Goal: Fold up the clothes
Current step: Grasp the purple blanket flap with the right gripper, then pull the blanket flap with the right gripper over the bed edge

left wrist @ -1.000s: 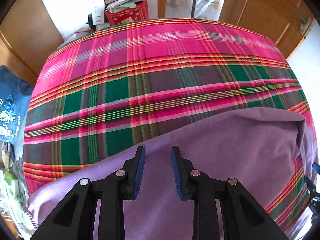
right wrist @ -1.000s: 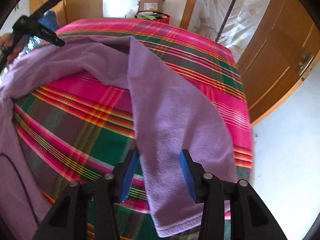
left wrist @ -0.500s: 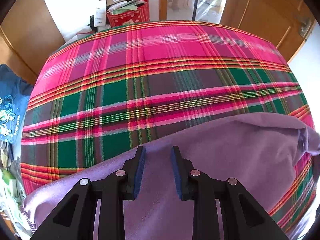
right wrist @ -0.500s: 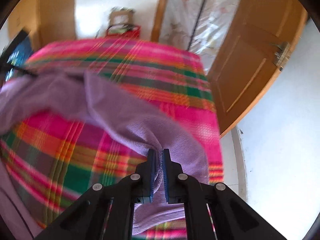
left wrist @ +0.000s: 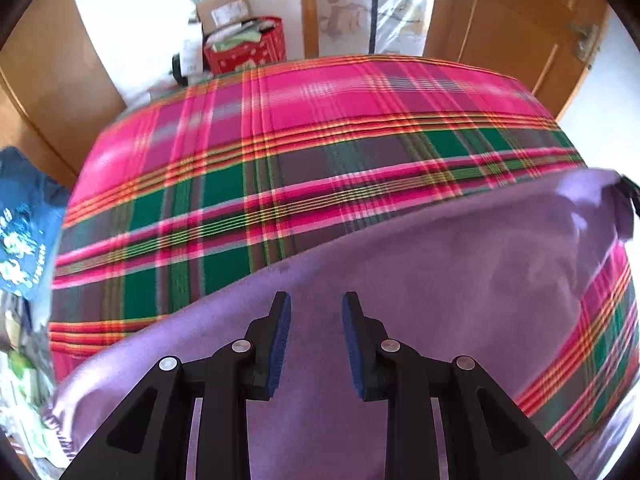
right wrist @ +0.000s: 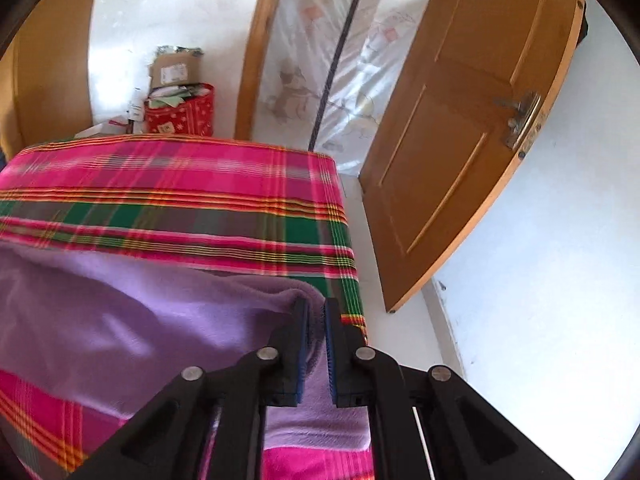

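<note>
Since half a second ago, the right gripper [right wrist: 315, 310] has carried its pinched fold of the purple fleece cloth [right wrist: 132, 320] toward the far right corner of the bed [right wrist: 168, 184], and the cloth's upper edge now lies lower and flatter across the plaid cover than in the earlier right wrist view. Its jaws are clenched on a bunched ridge of the fleece, with only a thin strip of fabric showing between the blue pads [right wrist: 329, 344]. From that pinch the cloth spreads left over the bed, and a short flap hangs beneath the gripper.

In the left wrist view, the left gripper [left wrist: 316, 308] hovers over the near part of the purple fleece cloth [left wrist: 400, 280] with its jaws released, the blue pads [left wrist: 280, 344] set well apart and nothing between them; whether the tips touch the fabric cannot be told. The gap between these jaws looks much as it did before. The cloth's far edge runs diagonally from the lower left up to the right rim of the picture, where a dark part of the other gripper shows at the raised corner.

Beyond the bed stand a red gift bag [left wrist: 250, 50] stuffed with papers and an open wooden door [right wrist: 460, 152]. A blue printed garment [left wrist: 24, 232] lies at the left edge.
</note>
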Demonstrator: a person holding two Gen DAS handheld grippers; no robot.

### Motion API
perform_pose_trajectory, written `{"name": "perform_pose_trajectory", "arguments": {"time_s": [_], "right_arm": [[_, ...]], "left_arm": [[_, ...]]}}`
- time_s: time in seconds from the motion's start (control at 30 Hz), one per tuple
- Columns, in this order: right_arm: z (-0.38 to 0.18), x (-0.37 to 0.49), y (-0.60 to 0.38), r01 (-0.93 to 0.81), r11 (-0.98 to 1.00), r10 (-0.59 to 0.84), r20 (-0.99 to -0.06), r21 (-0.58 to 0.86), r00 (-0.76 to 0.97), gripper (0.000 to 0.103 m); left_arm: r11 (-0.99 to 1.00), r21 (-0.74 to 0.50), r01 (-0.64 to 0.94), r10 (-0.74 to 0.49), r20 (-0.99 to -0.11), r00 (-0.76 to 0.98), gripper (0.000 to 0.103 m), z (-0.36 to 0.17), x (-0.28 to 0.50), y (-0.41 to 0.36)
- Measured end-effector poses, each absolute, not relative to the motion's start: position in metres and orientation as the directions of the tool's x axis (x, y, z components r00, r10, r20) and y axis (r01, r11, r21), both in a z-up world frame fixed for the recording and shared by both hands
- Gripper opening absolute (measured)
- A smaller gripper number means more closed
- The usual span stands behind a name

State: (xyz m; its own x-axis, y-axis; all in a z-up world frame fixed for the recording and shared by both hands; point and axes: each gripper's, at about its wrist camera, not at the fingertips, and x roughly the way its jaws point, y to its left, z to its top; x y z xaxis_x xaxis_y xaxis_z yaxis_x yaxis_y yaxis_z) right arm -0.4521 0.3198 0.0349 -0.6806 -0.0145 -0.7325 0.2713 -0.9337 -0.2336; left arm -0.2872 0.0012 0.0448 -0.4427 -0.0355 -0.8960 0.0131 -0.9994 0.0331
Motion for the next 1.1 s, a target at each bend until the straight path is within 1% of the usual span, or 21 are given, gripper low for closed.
{"name": "perform_pose_trajectory", "arguments": {"time_s": [0.07,0.13,0.2,0.3,0.37,0.47,0.6,0.7,0.8,0.87,0.93,1.0,1.07,1.1], "right_arm": [[0.029,-0.461,0.322,0.259,-0.942,-0.014,-0.746,-0.213,-0.665,0.012],[0.027,-0.462,0.325,0.251,-0.944,-0.010,-0.742,-0.214,-0.671,0.017],[0.028,-0.459,0.328,0.246,-0.945,-0.011,-0.731,-0.215,-0.682,0.026],[0.033,-0.458,0.338,0.228,-0.946,0.005,-0.712,-0.232,-0.702,0.035],[0.036,-0.462,0.342,0.198,-0.938,0.062,-0.700,-0.284,-0.711,0.036],[0.041,-0.465,0.351,0.134,-0.939,0.130,-0.688,-0.317,-0.714,0.036],[0.043,-0.460,0.362,0.120,-0.954,0.114,-0.704,-0.273,-0.701,0.036],[0.040,-0.442,0.361,0.212,-0.958,-0.006,-0.729,-0.192,-0.685,0.036],[0.034,-0.417,0.356,0.322,-0.940,-0.131,-0.747,-0.115,-0.652,0.036],[0.029,-0.400,0.357,0.355,-0.933,-0.191,-0.758,-0.057,-0.624,0.036],[0.020,-0.395,0.362,0.328,-0.944,-0.224,-0.789,0.030,-0.572,0.036],[0.011,-0.397,0.374,0.257,-0.953,-0.277,-0.808,0.161,-0.520,0.036],[0.004,-0.401,0.389,0.182,-0.933,-0.360,-0.795,0.310,-0.488,0.036],[0.000,-0.405,0.395,0.145,-0.920,-0.386,-0.787,0.363,-0.481,0.036]], "left_arm": [[-0.998,0.046,-0.035,-0.025,-0.891,-0.454,0.028,0.049,-0.273,0.012],[-0.995,0.059,-0.083,-0.014,-0.885,-0.465,0.028,0.053,-0.259,0.022],[-0.989,0.073,-0.131,-0.002,-0.880,-0.475,0.028,0.057,-0.245,0.033],[-0.977,0.080,-0.200,0.026,-0.879,-0.476,0.028,0.059,-0.233,0.044],[-0.970,0.070,-0.232,0.046,-0.888,-0.458,0.028,0.055,-0.228,0.050],[-0.963,0.057,-0.265,0.066,-0.899,-0.434,0.028,0.051,-0.219,0.059],[-0.961,0.033,-0.276,0.086,-0.908,-0.410,0.028,0.046,-0.214,0.062],[-0.961,0.050,-0.271,0.070,-0.908,-0.414,0.028,0.045,-0.212,0.062],[-0.963,0.038,-0.267,0.081,-0.904,-0.421,0.028,0.048,-0.202,0.065],[-0.961,0.056,-0.271,0.071,-0.896,-0.438,0.028,0.051,-0.197,0.068],[-0.961,0.072,-0.268,0.057,-0.895,-0.443,0.028,0.051,-0.194,0.070],[-0.960,0.089,-0.265,0.039,-0.896,-0.442,0.028,0.049,-0.192,0.072],[-0.957,0.119,-0.265,0.014,-0.892,-0.452,0.028,0.046,-0.190,0.075],[-0.954,0.135,-0.267,0.003,-0.888,-0.459,0.028,0.046,-0.189,0.077]]}}
